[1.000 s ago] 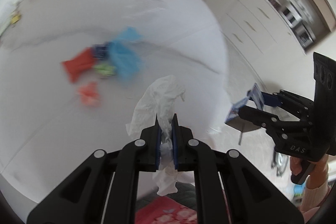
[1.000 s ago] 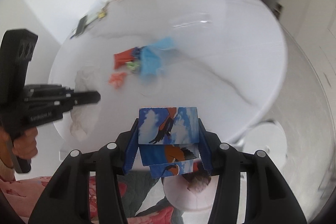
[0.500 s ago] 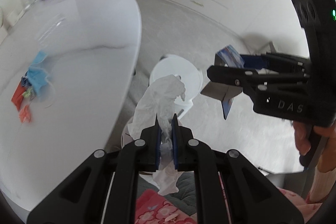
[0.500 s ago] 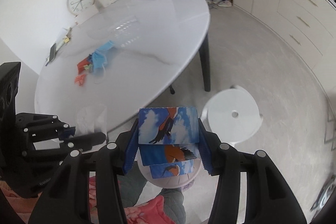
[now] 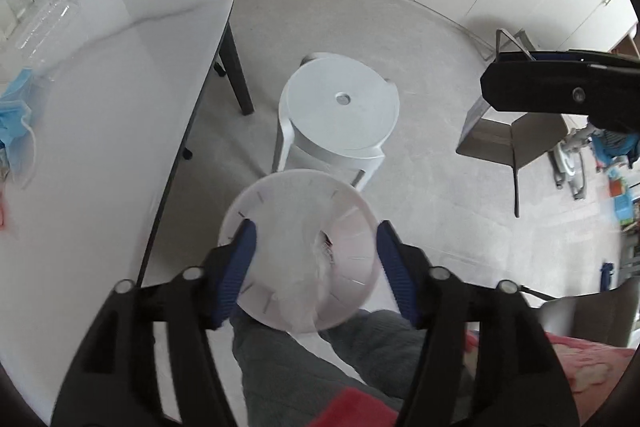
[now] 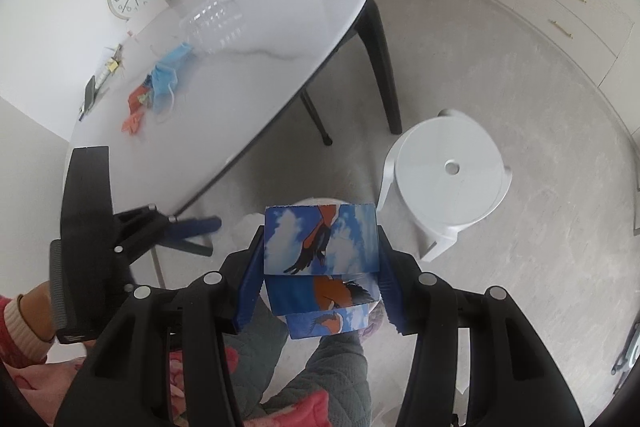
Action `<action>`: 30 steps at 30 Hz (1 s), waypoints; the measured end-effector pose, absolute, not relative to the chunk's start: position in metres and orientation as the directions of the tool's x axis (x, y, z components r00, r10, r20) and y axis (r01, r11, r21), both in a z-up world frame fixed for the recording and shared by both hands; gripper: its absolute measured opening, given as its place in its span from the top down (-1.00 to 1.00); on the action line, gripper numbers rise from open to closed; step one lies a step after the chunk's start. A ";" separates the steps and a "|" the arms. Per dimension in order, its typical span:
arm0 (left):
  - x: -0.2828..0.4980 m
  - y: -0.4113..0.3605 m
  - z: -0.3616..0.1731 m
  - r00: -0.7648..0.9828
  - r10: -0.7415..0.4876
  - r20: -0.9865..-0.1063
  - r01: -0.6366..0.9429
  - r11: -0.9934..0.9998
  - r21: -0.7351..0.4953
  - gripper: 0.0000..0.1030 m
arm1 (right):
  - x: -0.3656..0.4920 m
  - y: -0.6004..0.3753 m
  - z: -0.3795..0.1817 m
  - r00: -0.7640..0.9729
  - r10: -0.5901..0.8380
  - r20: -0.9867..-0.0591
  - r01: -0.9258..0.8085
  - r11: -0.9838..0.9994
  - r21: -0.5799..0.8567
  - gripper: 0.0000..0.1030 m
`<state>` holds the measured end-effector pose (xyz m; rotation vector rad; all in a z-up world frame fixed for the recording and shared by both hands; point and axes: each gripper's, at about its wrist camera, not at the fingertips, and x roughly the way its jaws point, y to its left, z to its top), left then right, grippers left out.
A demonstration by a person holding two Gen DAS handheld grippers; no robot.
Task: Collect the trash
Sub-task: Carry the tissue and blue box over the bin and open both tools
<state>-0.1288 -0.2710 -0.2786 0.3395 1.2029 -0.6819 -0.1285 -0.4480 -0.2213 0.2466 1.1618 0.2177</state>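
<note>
Left gripper (image 5: 316, 259) released, jaws just opened wide, poised over a white slotted bin (image 5: 300, 267) on the floor beside a white stool (image 5: 340, 107); crumpled white tissue (image 5: 304, 279) loose between the blue pads, blurred, touching neither, over the bin mouth. Right gripper (image 6: 320, 267) clenched on a folded blue carton (image 6: 320, 247) printed with birds and clouds, held above the same bin. More trash on the white bench (image 6: 260, 27): blue face mask (image 6: 166, 75), red wrappers (image 6: 136, 107).
</note>
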 end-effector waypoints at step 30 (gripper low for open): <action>-0.147 -0.217 -0.164 0.395 -0.306 -0.867 0.526 0.849 -0.060 -0.74 | -0.105 -0.392 -0.318 0.231 0.261 -0.937 -0.058 0.965 0.254 -0.82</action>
